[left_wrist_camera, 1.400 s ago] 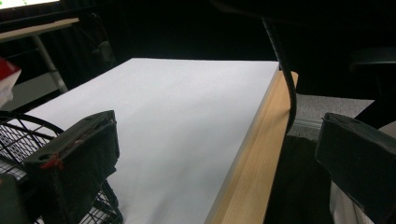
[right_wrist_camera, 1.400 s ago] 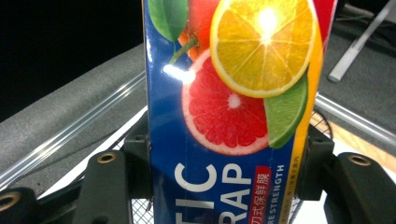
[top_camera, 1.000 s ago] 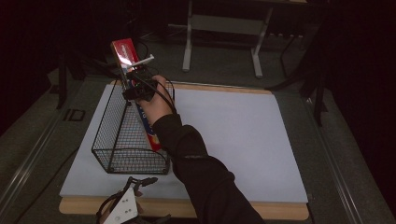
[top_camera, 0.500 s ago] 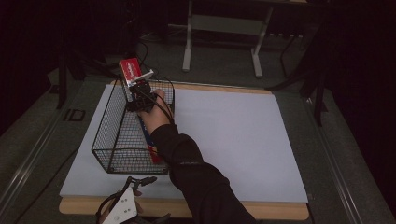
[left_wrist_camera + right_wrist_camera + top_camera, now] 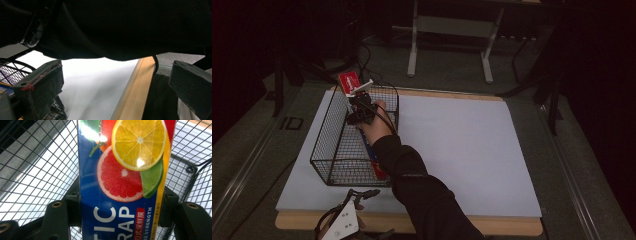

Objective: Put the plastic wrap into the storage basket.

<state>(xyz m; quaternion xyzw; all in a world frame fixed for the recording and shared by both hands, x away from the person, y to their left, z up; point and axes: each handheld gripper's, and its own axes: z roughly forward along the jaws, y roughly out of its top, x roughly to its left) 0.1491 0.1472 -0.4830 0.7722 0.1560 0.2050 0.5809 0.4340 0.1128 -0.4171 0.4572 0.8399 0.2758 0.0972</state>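
Right tool [image 5: 358, 100] clamped on a wrap box [image 5: 122, 182] inside the wire basket [image 5: 329, 150].

In the right gripper view the tool's two black jaws press the box's long sides, its blue face with citrus slices turned to the camera and basket mesh all around. In the high view the box stands tilted in the basket, its red end [image 5: 348, 81] poking above the far rim. The basket sits on the tabletop [image 5: 472, 150] at its left side. The left tool [image 5: 112, 82] hangs at the near tabletop edge, jaws wide apart, holding nothing.
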